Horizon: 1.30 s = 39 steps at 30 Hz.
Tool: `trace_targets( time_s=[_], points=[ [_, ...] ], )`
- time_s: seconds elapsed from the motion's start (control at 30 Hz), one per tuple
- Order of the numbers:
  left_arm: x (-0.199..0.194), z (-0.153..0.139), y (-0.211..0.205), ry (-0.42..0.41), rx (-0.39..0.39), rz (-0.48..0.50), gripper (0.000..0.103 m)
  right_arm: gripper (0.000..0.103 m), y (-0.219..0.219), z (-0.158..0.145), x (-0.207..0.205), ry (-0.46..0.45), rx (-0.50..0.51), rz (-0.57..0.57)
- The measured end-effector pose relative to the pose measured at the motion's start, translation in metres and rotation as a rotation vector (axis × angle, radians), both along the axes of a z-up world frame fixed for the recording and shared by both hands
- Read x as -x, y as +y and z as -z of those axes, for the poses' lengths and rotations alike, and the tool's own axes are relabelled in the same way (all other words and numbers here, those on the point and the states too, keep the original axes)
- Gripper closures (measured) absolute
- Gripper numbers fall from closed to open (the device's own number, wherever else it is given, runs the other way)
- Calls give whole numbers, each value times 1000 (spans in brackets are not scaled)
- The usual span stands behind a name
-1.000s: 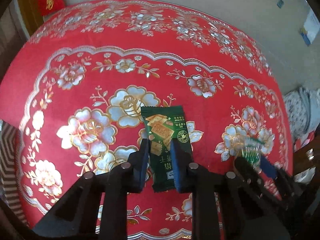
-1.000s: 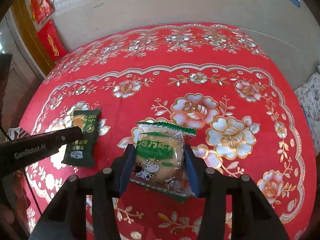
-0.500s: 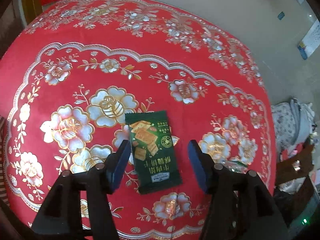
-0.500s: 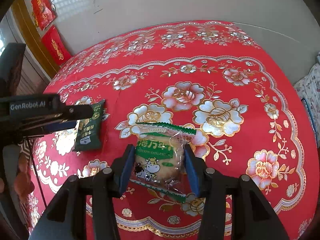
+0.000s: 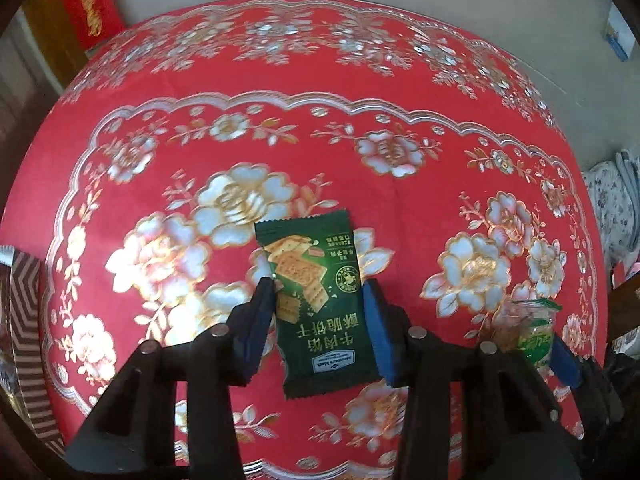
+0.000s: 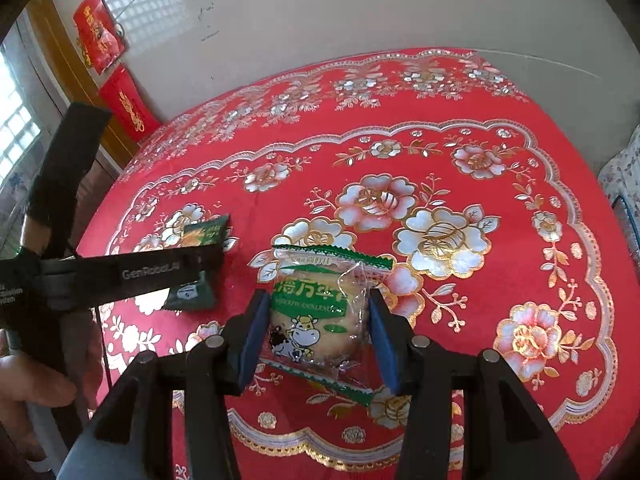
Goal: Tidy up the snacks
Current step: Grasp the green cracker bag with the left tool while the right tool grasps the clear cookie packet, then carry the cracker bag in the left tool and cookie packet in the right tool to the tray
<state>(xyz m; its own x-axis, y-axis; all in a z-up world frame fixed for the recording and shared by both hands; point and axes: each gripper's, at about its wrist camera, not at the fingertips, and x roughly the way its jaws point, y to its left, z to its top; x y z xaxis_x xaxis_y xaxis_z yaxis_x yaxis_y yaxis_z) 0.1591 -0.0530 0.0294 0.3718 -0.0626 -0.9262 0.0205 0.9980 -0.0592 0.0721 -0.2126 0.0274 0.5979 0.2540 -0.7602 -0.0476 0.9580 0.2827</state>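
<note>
ok, left gripper (image 5: 318,312) jaws apart and just narrowing, straddling the dark green cracker packet (image 5: 316,304) lying flat on the tablecloth (image 5: 400,208); left pad looks to be at its edge, right pad just off it. right gripper (image 6: 314,330) clamped on the clear crinkly cake packet (image 6: 320,316), green serrated seals, round cake inside. glossy red floral cloth ahead of both grippers is open, its scalloped edge near below them.

Dark green cracker packet (image 5: 320,312) lies flat; clear cake packet (image 6: 320,312) (cow print) gripped.
</note>
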Motion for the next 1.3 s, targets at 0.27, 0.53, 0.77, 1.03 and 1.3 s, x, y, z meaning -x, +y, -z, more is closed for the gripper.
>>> trace_targets(
  time_s=[0.27, 0.53, 0.77, 1.03, 1.3],
  points=[
    [46, -8, 31, -43, 34, 12, 57, 55, 19, -7, 32, -22, -5, -44],
    [108, -30, 74, -128, 20, 3, 56, 55, 60, -17, 59, -44, -6, -122],
    [151, -47, 140, -174, 11, -66, 56, 55, 115, -31, 82, -78, -6, -222],
    [184, -65, 222, -214, 7, -176, 56, 55, 184, -46, 91, -108, 2, -340],
    [201, -61, 269, -239, -44, -259, 56, 55, 233, -47, 95, -112, 31, -419]
  ],
)
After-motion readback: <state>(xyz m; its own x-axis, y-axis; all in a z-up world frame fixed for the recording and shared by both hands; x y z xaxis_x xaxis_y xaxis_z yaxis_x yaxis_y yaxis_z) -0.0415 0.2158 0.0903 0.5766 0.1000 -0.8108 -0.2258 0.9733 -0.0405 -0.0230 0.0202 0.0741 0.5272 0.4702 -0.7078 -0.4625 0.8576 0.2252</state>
